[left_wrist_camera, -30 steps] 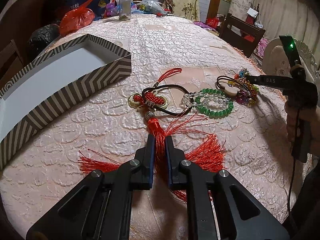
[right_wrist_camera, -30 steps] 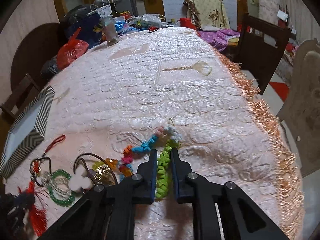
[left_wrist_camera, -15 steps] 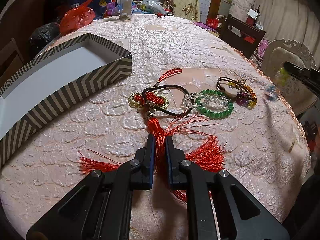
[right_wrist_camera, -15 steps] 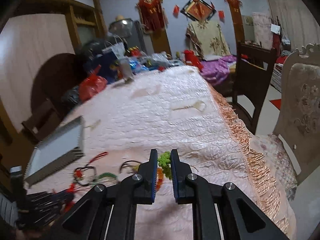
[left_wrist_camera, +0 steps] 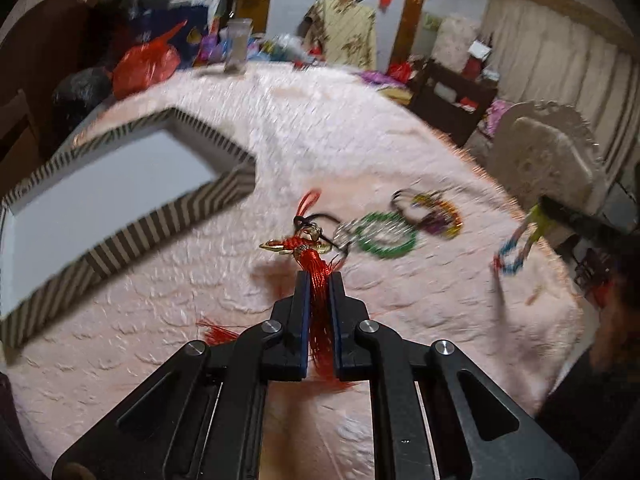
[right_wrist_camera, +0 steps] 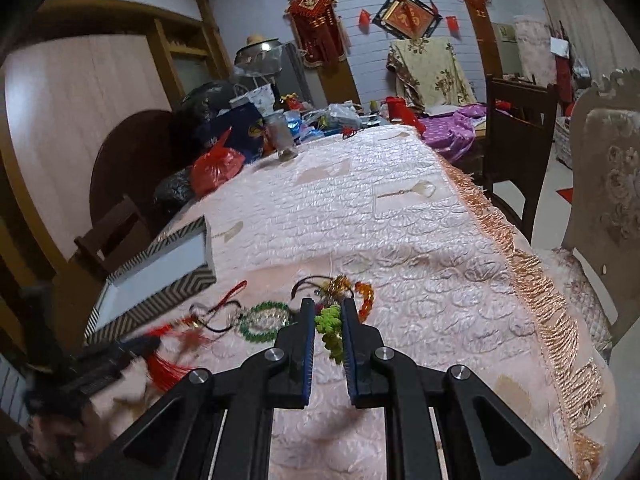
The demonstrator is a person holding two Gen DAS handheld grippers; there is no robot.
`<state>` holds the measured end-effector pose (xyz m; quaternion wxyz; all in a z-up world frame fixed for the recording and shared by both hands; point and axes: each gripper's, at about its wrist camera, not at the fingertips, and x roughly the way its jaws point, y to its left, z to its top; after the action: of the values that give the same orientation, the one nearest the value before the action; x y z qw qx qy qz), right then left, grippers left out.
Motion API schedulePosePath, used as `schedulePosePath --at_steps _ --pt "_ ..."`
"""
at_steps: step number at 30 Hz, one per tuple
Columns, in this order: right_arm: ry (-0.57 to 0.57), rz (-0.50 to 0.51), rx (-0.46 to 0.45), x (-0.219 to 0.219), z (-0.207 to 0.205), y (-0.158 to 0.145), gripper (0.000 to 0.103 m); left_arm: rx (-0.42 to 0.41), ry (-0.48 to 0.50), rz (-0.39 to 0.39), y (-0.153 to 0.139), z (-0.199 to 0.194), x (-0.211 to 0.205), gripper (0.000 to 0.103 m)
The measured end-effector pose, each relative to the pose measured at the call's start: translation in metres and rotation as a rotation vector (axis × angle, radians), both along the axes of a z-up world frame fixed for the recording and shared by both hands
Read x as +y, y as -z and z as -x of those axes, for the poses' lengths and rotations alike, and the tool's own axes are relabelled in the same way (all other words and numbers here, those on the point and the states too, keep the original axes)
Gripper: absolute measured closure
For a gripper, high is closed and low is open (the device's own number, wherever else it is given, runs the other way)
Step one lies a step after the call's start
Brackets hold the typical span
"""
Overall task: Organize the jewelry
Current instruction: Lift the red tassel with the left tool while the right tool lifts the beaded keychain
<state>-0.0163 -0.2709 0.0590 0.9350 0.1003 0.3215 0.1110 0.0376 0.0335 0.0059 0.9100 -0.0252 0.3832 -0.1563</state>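
My left gripper [left_wrist_camera: 319, 278] is shut on the red tassel ornament [left_wrist_camera: 316, 256] and holds it lifted above the pink tablecloth, its gold knot hanging ahead of the fingers. My right gripper [right_wrist_camera: 328, 308] is shut on the green end of a colourful bead bracelet [right_wrist_camera: 331, 330], raised off the table; in the left wrist view that bracelet [left_wrist_camera: 516, 248] dangles at the right. A green bead bracelet [left_wrist_camera: 384, 236] and a gold-purple bracelet [left_wrist_camera: 436, 216] lie on the cloth. The striped open box [left_wrist_camera: 100, 184] sits at the left.
A red plastic bag [left_wrist_camera: 144, 66], a jar [left_wrist_camera: 236, 52] and clutter stand at the table's far end. A carved white chair [left_wrist_camera: 548, 160] is beyond the fringed right edge [right_wrist_camera: 532, 288]. A dark wooden chair [right_wrist_camera: 516, 140] stands further back.
Both grippers have risen from the table. The left has lifted the red tassel ornament off the cloth. The right has carried the colourful bracelet up and clear of the other jewelry.
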Motion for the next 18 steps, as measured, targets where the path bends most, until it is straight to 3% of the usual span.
schedulePosePath --at_steps 8,18 --pt "-0.024 0.071 -0.001 0.015 0.015 0.001 0.091 -0.002 0.005 0.023 -0.020 0.023 -0.002 0.096" --pt "-0.030 0.103 -0.067 0.025 0.034 -0.010 0.091 -0.104 0.002 0.092 -0.077 0.057 0.013 0.097"
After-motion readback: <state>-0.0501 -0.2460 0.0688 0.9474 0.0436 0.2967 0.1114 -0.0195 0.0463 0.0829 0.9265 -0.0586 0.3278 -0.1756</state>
